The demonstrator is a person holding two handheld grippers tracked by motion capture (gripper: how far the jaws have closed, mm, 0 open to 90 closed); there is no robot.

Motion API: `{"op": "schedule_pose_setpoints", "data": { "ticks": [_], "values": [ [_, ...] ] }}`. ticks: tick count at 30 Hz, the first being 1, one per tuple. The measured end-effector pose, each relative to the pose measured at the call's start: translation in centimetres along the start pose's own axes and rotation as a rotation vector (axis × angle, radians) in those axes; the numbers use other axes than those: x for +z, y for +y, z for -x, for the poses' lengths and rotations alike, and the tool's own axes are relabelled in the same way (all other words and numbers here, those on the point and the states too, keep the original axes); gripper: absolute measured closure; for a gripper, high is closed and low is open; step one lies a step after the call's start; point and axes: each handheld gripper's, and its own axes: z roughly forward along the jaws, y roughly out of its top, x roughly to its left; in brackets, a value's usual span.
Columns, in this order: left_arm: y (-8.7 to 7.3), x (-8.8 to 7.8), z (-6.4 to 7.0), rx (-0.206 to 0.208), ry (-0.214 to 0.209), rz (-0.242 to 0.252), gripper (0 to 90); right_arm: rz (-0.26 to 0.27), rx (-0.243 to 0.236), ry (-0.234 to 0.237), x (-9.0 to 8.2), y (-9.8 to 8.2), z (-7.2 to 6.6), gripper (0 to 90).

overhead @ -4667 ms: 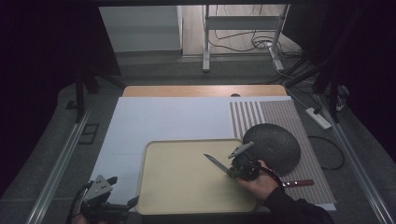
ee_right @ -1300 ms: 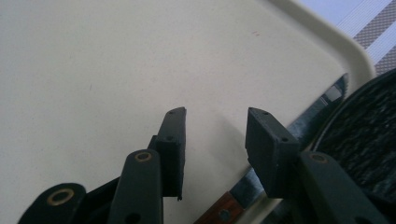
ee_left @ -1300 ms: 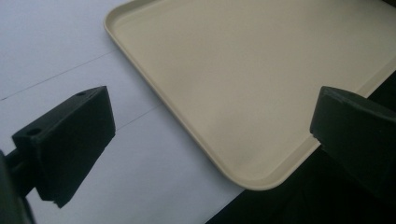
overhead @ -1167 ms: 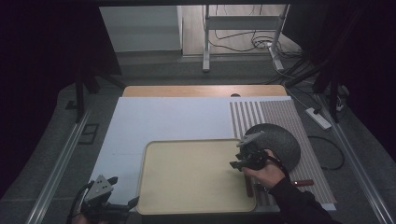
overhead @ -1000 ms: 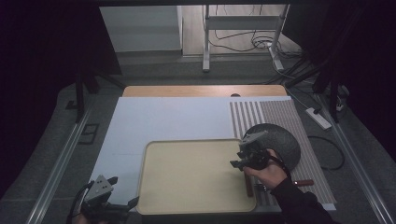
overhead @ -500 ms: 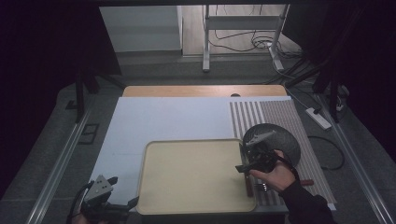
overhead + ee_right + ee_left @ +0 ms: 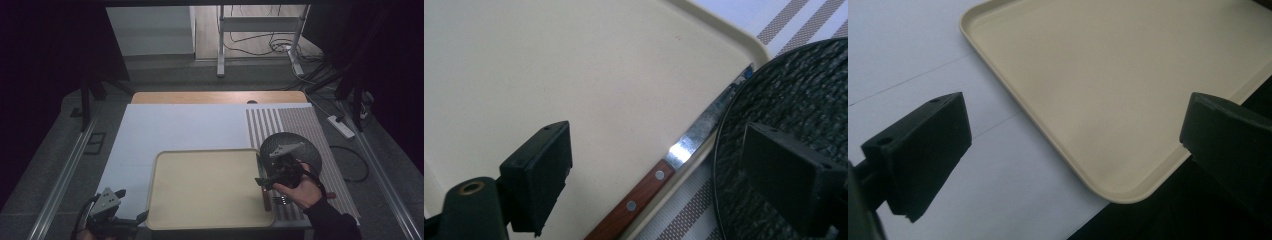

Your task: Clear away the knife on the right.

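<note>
My left gripper (image 7: 114,216) sits at the near left corner of the table, jaws spread wide with nothing between them, parked just off the near corner of the tray (image 7: 1128,192) so it stays out of the working side; in the left gripper view the jaws frame that corner and the white sheet (image 7: 923,45) beside it

Next out, my right hand (image 7: 300,189) holds the right gripper (image 7: 272,177) over the tray's right edge; its jaws have just been opening and now stand wide apart, nothing pinched, the pads clear of everything

The knife (image 7: 664,175) lies below them, loose, right along the tray's right rim: wooden riveted handle toward me, blade running away from me into the gap between the rim and the dark round plate (image 7: 794,95). Looks set there on purpose, parallel to the edge, next to the plate like a place setting. Whether the blade tip touches the plate rim I can't tell

In the high view the knife (image 7: 266,196) shows as a dark strip at the tray edge, and a fork (image 7: 280,200) seems to lie just right of it by my hand, too small to be sure

Farther off is the striped placemat (image 7: 300,122) carrying the plate, then the bare wooden table edge (image 7: 200,97)
</note>
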Motion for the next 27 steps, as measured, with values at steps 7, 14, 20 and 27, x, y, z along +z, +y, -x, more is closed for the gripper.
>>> {"op": "schedule_pose_setpoints", "data": {
  "ticks": [7,14,20,27],
  "values": [
    [0.0,0.0,0.0,-0.001,0.000,0.000,0.1,0.026,0.014,-0.022,-1.1,-0.9,0.2,9.2],
    [0.0,0.0,0.0,-0.002,0.000,0.000,0.1,0.059,0.032,-0.044,-2.2,-1.9,0.6,7.9],
    [0.0,0.0,-0.1,-0.005,0.000,0.001,0.1,0.084,0.050,-0.065,-3.0,-2.7,0.8,7.2],
    [0.0,-0.1,-0.1,-0.015,0.000,0.004,0.0,0.105,0.067,-0.092,-3.9,-3.7,1.0,6.9]
  ]
}}
